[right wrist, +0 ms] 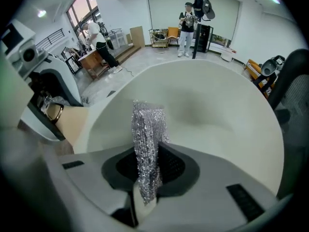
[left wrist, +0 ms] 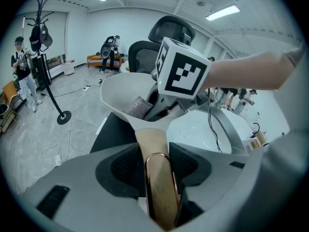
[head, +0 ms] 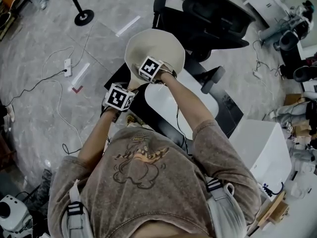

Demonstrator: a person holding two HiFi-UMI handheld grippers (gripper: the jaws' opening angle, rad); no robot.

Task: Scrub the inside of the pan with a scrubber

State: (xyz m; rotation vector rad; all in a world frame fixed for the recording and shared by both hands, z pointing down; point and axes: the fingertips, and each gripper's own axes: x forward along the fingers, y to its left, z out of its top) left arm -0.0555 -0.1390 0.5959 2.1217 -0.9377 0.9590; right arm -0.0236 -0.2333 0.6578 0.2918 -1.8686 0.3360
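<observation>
Pan [head: 153, 43]: cream-coloured, held up in front of the person, past the far edge of the white surface [head: 166, 103] and near a black office chair [head: 218, 14]. Handle [left wrist: 155, 149]: tan with a copper loop at the end, clamped between the pads of the left claw [left wrist: 157, 175], jaws partly closed against it. Scrubber [right wrist: 147, 139]: silver mesh, pinched in the right claw [right wrist: 145, 182], jaws nearly together; free end inside the pan's bowl, contact with the wall unclear.
</observation>
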